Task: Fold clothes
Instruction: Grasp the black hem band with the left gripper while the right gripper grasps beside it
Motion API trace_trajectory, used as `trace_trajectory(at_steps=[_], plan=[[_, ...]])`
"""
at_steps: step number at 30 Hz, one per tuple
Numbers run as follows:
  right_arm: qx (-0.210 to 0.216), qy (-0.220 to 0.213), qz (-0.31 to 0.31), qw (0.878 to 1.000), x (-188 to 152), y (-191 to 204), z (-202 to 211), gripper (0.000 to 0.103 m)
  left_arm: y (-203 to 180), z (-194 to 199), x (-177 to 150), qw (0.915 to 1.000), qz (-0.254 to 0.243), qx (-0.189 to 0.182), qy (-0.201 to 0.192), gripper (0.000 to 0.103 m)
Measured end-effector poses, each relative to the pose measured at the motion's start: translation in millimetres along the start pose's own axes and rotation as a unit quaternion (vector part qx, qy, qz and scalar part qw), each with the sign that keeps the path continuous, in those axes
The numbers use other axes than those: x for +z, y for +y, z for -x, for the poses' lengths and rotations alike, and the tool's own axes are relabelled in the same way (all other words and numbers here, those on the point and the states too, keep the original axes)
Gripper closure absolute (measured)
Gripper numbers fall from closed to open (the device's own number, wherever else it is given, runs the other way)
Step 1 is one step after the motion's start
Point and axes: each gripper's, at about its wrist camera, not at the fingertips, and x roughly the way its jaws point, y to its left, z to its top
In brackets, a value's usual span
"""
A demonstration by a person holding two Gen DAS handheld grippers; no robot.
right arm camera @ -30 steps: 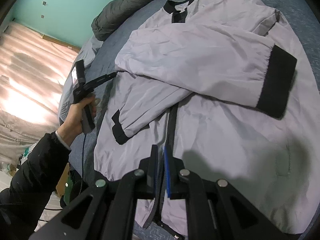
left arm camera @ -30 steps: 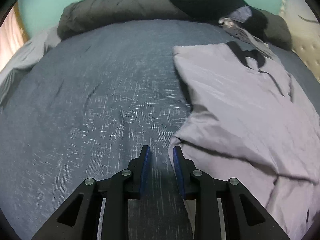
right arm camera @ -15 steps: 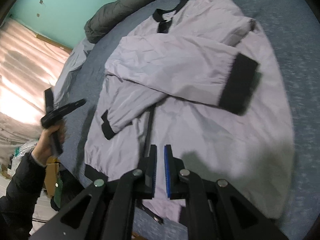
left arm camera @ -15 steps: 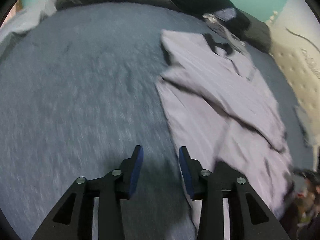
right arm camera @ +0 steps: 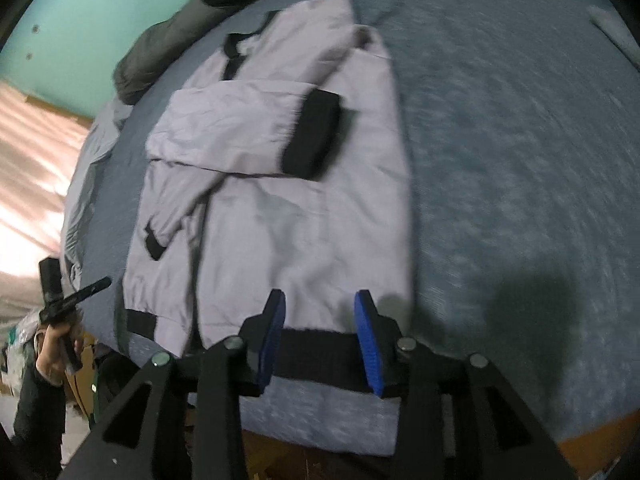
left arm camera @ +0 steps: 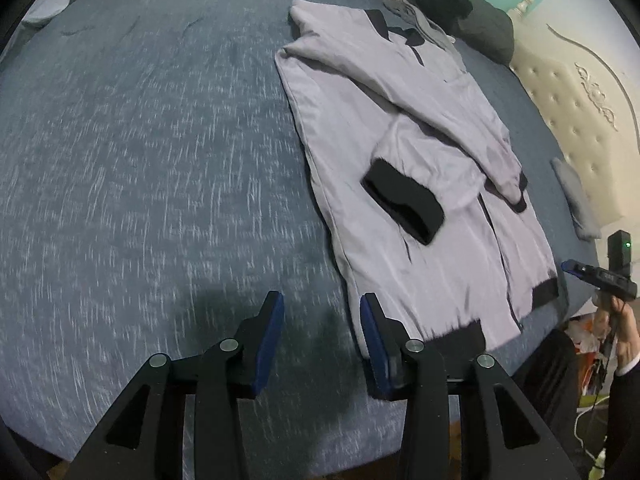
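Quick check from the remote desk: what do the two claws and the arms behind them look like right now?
Both claws, left claw and right claw, look alike: black angular linkage arms with round silver pivot pins and flat blue pads on the inner faces. Seen from the other camera, each is a black pistol-style handle topped by a black box; the right one's box shows a small green light. The sleeve is dark.

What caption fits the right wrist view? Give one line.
Opening right hand-held gripper above lilac jacket's black hem on blue bedspread.
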Motion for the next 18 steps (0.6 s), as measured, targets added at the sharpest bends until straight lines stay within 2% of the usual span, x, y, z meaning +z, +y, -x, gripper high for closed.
trace_trajectory(at_steps=[6,12,18], plan=[[-0.002,0.010,-0.033,0.999,-13.2,-24.9,1.8,0.067,-8.8,4.8,-18.3,0.9998,0.010,-0.015,0.013,0.059],[0.004,0.015,-0.042,0.999,-19.1,-29.1,-3.2,0.067,-11.9,-6.8,-29.3,0.9985,0.026,-0.039,0.029,0.058],[0.001,0.021,-0.039,0.999,-19.0,-28.5,-7.6,0.067,-21.1,-24.4,-35.1,0.9980,0.016,-0.044,0.041,0.057]])
